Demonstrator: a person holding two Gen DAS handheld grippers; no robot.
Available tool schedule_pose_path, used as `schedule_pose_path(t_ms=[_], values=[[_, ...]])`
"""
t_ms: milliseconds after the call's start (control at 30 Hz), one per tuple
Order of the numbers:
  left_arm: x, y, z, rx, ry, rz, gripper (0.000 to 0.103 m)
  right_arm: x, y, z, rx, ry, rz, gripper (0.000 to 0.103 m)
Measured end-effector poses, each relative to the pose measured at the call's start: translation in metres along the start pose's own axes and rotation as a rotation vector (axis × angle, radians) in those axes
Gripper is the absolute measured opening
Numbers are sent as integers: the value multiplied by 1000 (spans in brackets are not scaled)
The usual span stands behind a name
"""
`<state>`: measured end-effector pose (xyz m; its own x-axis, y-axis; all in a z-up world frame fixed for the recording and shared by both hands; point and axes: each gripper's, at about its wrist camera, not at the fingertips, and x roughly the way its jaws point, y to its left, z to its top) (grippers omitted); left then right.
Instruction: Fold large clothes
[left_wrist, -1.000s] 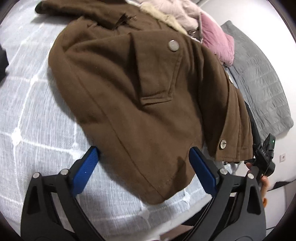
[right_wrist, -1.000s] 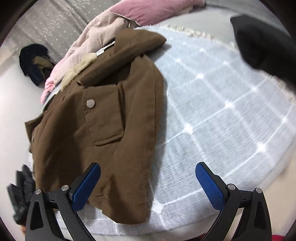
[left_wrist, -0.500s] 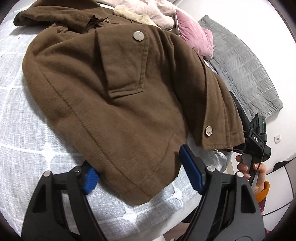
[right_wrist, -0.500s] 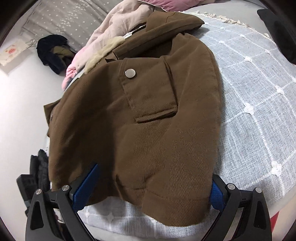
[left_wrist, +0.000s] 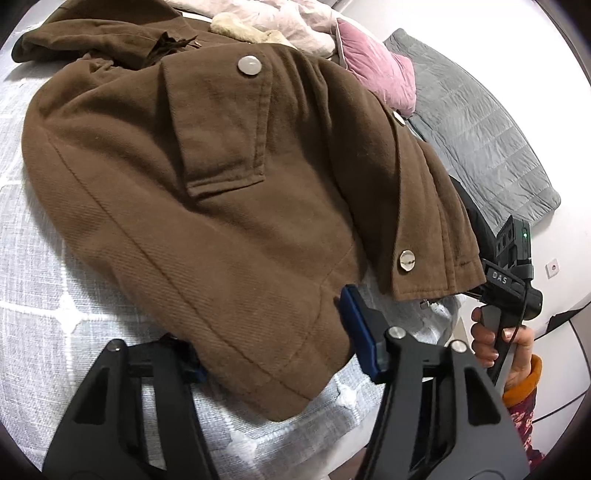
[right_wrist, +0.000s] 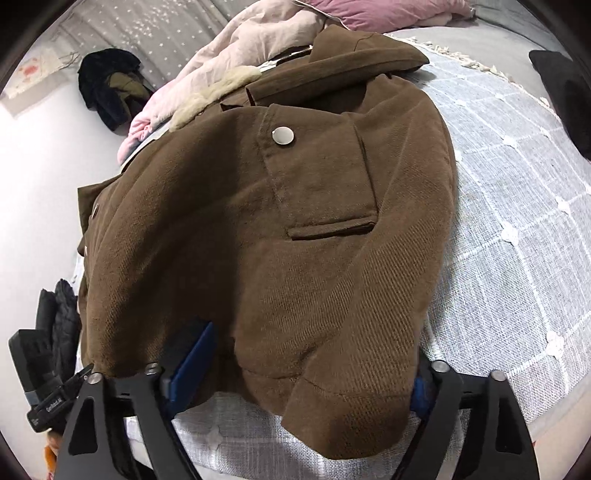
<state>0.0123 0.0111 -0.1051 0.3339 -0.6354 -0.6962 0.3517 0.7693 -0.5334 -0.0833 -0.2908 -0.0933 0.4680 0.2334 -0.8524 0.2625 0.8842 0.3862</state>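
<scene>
Brown coat (left_wrist: 207, 192) lies on our grey bedspread (left_wrist: 44, 314). Left view alone shows our hand (left_wrist: 506, 343); right view, a black garment (right_wrist: 107, 85) far left. Both grippers – left (left_wrist: 273, 339), right (right_wrist: 310, 373) – tilt down, jaws just narrowing around its near hem, grip unclear.

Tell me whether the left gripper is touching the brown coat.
Touching. In the left wrist view the left gripper straddles the brown coat's hem; its jaws have just been closing, and the cloth lies over one blue pad.
</scene>
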Motion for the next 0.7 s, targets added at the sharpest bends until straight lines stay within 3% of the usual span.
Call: schedule_pose_path(t_ms=[100,200,333,400,533,633,700], values=[[0,-1,-1,6,-3,7,55,0,-3,1,-8,-1,-10,76],[0,-6,-2,33,-2,17,41,-2,-5,-3,-12,-6,-14,64],[-8,-9,0,57,-18,12,25,-3,-7,-3,6,-14,25,32],[-23,-13,5,58,-55,-12,19,-8,-8,-3,19,-34,40,25],[-84,-26,22,82,-180,-28,17,-45,-20,4,72,-135,135,20],[-152,-35,41,124,-305,19,16,-92,-33,18,119,-241,176,19],[-195,-28,55,91,-346,10,15,-132,-43,33,139,-319,187,19]])
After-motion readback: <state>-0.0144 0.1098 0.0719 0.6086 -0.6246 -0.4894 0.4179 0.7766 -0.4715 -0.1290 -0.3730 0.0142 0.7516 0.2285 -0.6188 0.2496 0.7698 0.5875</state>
